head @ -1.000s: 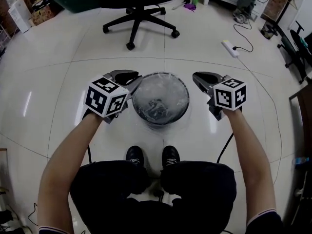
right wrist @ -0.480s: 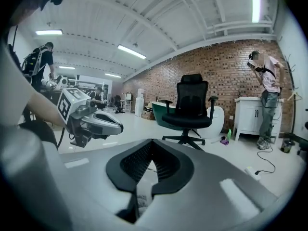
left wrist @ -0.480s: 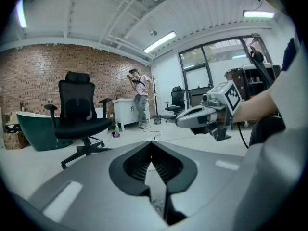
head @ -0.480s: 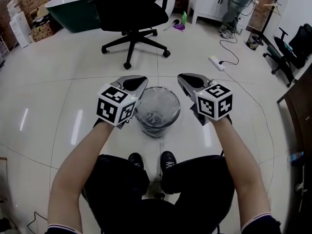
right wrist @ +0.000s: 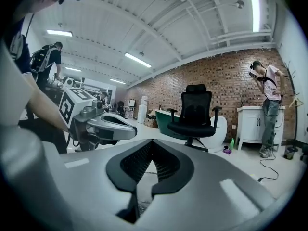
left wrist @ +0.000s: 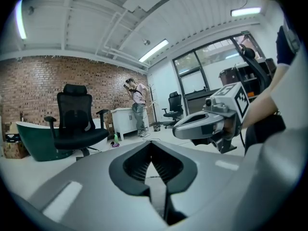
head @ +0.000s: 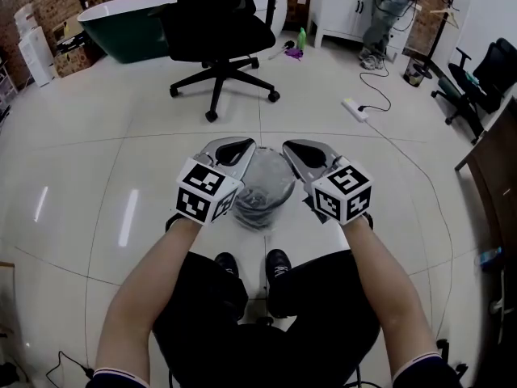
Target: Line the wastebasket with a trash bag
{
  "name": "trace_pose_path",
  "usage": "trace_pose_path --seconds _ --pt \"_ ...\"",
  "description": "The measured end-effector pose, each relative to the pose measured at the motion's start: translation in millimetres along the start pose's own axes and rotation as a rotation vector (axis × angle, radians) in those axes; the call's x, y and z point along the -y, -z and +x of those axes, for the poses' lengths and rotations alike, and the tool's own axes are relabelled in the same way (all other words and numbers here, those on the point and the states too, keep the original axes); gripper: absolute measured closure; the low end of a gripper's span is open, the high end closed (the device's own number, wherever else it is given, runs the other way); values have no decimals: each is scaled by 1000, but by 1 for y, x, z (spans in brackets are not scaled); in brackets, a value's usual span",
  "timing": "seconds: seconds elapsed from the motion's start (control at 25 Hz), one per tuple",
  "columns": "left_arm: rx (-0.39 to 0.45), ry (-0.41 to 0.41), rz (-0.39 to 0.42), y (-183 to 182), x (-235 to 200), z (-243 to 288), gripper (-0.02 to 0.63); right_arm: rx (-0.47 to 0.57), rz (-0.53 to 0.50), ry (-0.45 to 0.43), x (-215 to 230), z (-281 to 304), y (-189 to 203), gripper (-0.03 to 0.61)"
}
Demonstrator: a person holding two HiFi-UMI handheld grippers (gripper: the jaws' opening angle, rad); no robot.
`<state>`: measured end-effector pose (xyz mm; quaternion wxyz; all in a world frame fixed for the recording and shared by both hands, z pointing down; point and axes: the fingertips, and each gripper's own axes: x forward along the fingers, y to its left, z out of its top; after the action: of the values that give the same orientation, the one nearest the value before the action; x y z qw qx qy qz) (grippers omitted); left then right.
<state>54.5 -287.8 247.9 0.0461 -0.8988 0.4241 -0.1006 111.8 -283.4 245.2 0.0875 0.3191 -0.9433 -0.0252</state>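
Left gripper (head: 233, 147): jaws fully together, ribbed pads meeting, nothing between them.
Right gripper (head: 300, 150): jaws fully together too, nothing held.
Wastebasket (head: 260, 219): on the tiled floor just ahead of the person's 2 shoes, partly covered by both grippers in the head view.
Trash bag (head: 262, 176): a pale, crinkled film seems to coat the basket's inside and rim, so it looks already seated. How well it is tucked cannot be told.
Key relation: the basket's middle lies at 5 o'clock from the left gripper's tips and at 7 o'clock from the right gripper's. The tips sit over its rim at about 11 and 1 o'clock.
Axis: the basket is round with its axis upright, so no side approach is favoured. Both grippers point out across the room, not down into it.
Nearer hand: neither, as the 2 flank the basket about evenly.
Head view only: the basket, the bag, and both marker cubes side by side.
Left gripper view only: its shut jaws close up, with the right gripper (left wrist: 204, 124) at 2 o'clock and no basket.
Right gripper view only: its shut jaws, with the left gripper (right wrist: 107, 125) at 10 o'clock and an office chair (right wrist: 195, 114) beyond.
Judgement: any further tuck would need a jaw opened and aimed down at the rim.
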Motion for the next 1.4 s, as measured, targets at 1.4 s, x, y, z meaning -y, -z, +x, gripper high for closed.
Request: trace_pose_path --seconds 1.4 --pt "35 -38 7 1 -7 -6 603 27 -84 -50 -20 1 -10 578"
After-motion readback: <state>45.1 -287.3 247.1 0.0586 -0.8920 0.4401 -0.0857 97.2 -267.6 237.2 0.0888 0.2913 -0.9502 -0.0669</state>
